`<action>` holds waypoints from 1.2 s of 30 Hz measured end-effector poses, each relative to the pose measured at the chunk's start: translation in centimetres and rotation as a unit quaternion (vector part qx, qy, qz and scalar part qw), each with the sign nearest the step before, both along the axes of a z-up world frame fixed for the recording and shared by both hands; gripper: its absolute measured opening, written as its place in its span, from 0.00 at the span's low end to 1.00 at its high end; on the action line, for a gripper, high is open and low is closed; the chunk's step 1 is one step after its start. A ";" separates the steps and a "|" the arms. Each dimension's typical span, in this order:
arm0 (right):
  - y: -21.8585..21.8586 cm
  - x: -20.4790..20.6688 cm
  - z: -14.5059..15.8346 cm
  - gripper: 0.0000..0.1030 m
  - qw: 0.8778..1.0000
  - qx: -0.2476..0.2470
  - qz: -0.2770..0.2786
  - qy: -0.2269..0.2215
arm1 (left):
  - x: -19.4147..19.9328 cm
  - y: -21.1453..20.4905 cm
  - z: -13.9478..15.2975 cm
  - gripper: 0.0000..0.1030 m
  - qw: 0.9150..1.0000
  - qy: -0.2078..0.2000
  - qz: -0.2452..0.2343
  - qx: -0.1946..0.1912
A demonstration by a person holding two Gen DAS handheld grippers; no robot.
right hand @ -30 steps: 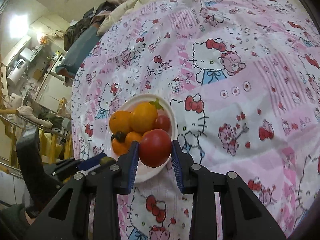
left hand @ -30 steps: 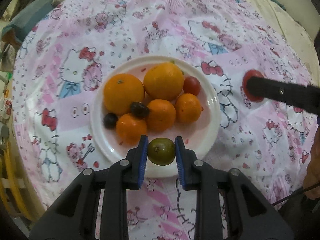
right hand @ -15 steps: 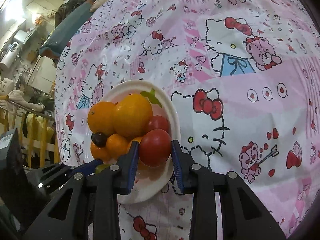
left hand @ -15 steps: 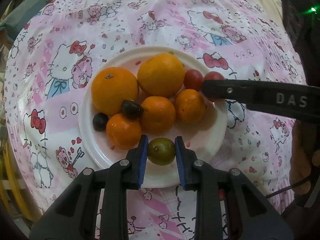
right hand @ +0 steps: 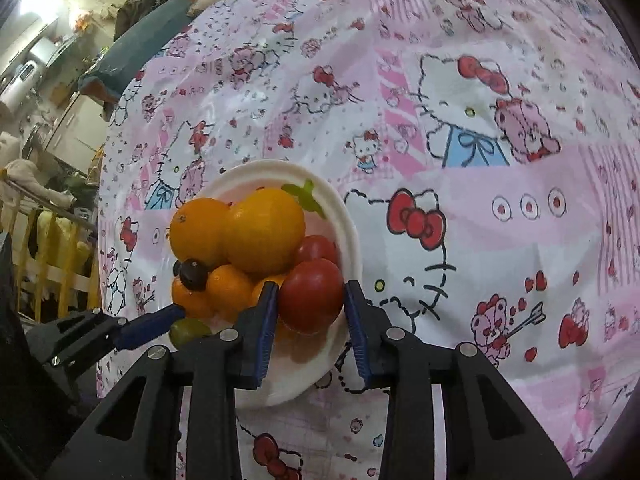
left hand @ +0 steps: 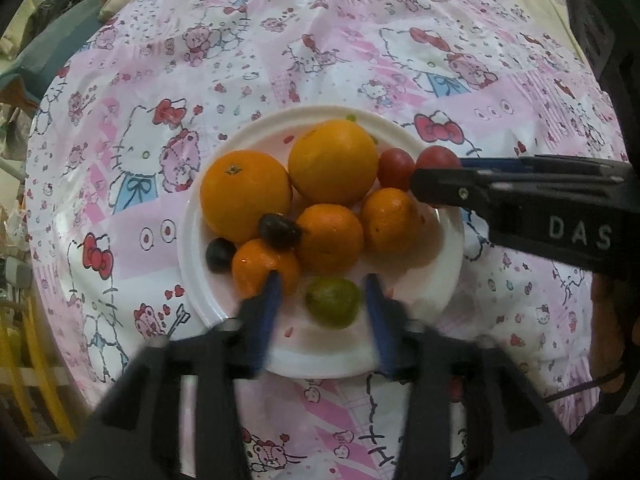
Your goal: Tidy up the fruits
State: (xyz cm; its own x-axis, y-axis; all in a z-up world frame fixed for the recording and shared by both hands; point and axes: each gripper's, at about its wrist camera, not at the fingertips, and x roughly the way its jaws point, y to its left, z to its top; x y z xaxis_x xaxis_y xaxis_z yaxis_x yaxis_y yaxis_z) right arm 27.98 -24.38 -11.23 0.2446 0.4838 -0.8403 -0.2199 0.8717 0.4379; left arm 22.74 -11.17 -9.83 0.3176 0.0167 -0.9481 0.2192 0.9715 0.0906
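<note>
My left hand-held gripper [left hand: 322, 294] points down at the near edge of the white plate [left hand: 436, 296]. Its jaws have just been opening; they now stand apart on either side of the green fruit [left hand: 332, 302], clear gaps on both sides, pads not touching it. The fruit rests on the plate by itself, near rim. The left finger overlaps the front small orange [left hand: 260, 266].

My right hand-held gripper [right hand: 310, 300] comes in over the plate's right rim and pinches a red tomato [right hand: 311, 294] between its blue pads. The tomato sits at the plate's edge; I cannot tell whether it touches the plate yet. Just behind it lies a second, smaller tomato [right hand: 318, 249].

Already on the plate: two large oranges [left hand: 246, 194] side by side at the back, three small oranges in front of them, and two dark round fruits [left hand: 279, 231], one perched among the oranges, the other on the plate at the left.

The plate stands on a pink and white cartoon-print cloth [left hand: 280, 60], which covers the whole surface. Part of my right hand [left hand: 608, 340] shows at the right edge of the left view.
</note>
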 end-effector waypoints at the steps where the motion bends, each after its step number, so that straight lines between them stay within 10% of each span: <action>1: 0.1 0.0 0.1 0.36 1.000 -0.003 0.003 -0.002 | 0.0 0.0 0.1 0.58 1.000 -0.005 0.001 0.000; 4: 0.3 -0.2 0.5 0.67 1.000 -0.007 0.006 -0.013 | 0.0 -0.1 0.5 0.62 1.000 -0.014 -0.002 0.005; 13: 0.2 -0.4 1.9 0.87 0.999 0.013 0.009 -0.034 | -0.3 0.8 1.7 0.77 0.999 -0.033 0.009 0.009; 29: -2.6 -6.6 11.5 0.98 0.977 0.018 -0.075 -0.196 | -5.5 6.3 9.7 0.78 0.986 -0.141 0.079 -0.040; 36: -3.2 -11.4 11.7 0.99 0.976 0.015 -0.090 -0.197 | -9.3 8.8 11.3 0.87 0.977 -0.177 0.104 -0.060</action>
